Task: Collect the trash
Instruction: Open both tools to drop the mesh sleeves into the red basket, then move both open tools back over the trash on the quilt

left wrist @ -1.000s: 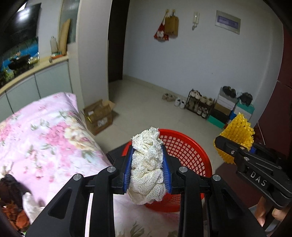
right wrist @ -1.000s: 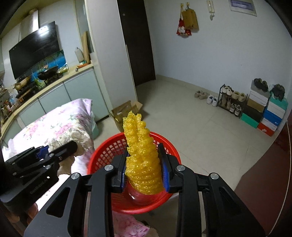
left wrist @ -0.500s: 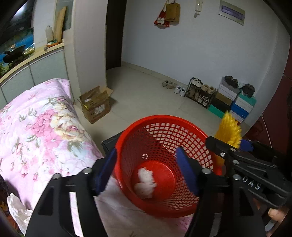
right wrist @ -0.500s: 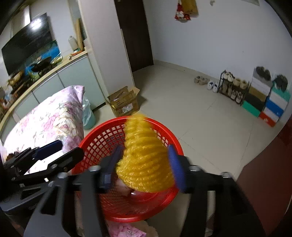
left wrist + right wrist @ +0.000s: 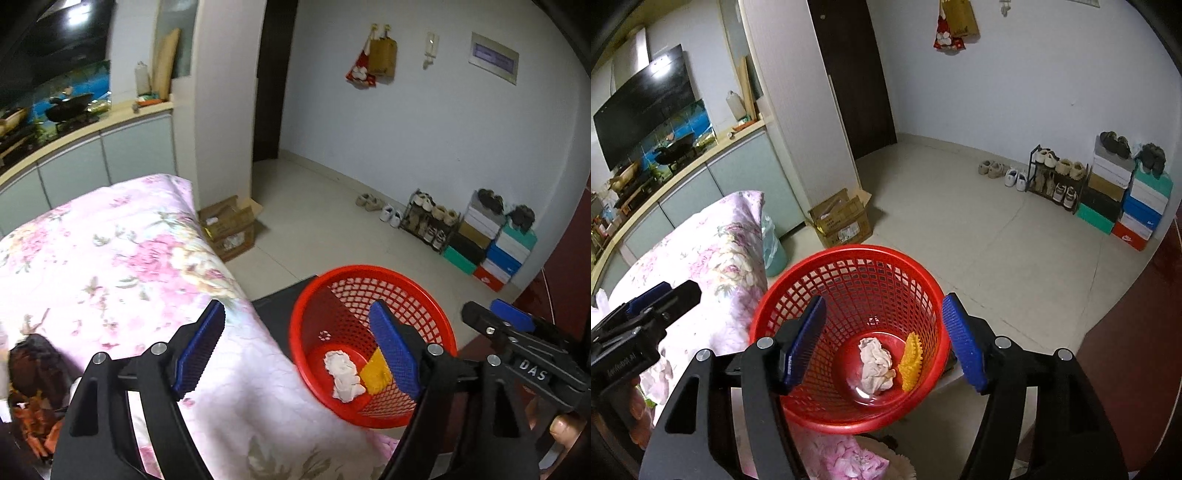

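Observation:
A red mesh basket [image 5: 436, 325] [image 5: 812, 280] stands at the edge of the flowered bed. In its bottom lie a white foam net [image 5: 343, 376] [image 5: 873, 363] and a yellow foam net [image 5: 375, 374] [image 5: 910, 356]. My left gripper [image 5: 295, 350] is open and empty, above the bed edge and the basket's left side. My right gripper [image 5: 882, 341] is open and empty, right above the basket. The right gripper also shows at the right of the left wrist view [image 5: 517, 332].
A pink flowered bedspread [image 5: 110, 258] [image 5: 713, 251] lies at the left, with dark brown scraps [image 5: 33, 384] on it. A cardboard box [image 5: 231, 227] [image 5: 842, 218], a shoe rack [image 5: 1056, 177] and stacked shoe boxes [image 5: 1123, 203] stand on the tiled floor. Kitchen cabinets [image 5: 103, 155] stand behind.
Both grippers have opened and dropped their nets: the white net and the yellow net now lie in the basket's bottom. The left gripper has shifted left.

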`<state>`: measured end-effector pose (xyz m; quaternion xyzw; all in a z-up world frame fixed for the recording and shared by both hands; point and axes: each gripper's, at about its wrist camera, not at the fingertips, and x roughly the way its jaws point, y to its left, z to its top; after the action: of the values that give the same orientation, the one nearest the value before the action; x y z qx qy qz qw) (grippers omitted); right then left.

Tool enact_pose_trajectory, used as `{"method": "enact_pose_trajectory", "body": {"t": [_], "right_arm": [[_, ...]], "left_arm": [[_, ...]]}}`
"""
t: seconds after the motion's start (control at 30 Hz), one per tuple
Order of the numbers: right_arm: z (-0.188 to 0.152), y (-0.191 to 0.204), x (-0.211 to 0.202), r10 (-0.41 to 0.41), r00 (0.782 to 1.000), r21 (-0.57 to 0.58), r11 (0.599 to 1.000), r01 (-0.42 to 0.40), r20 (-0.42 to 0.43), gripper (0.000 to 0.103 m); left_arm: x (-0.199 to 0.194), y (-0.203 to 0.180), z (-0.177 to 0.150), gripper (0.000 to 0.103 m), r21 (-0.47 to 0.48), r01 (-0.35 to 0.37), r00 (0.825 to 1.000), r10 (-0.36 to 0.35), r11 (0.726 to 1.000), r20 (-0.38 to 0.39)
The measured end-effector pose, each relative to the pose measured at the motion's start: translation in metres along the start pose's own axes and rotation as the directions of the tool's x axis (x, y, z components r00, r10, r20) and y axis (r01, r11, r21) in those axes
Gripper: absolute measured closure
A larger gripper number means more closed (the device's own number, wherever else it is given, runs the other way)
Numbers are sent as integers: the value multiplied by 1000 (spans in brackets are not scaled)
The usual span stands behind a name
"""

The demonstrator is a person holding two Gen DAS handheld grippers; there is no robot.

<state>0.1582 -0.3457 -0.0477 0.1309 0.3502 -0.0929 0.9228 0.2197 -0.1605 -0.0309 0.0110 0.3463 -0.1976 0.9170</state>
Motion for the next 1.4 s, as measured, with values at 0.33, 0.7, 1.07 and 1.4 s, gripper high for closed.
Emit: {"method": "enact_pose_trajectory", "body": {"t": [0.33,0.7,1.07,1.4], "right_arm": [[-4,27,-42,32,993,-80,997,-22,116,30],[-12,61,-65,93,984,-144,987,-70,155,24],[-22,100,-76,181,972,-197,969,-150,152,24],[-30,129,-85,262,955,-249,943,-223,139,23]], "left_arm": [[-44,14,-6,21,-31,-65,995,67,997,71],[-90,40,-24,21,-75,-157,978,166,985,128],[-149,90,-42,21,-165,-268,939,296,949,175],[-201,147,-77,21,-274,-399,882,448,875,148]]}}
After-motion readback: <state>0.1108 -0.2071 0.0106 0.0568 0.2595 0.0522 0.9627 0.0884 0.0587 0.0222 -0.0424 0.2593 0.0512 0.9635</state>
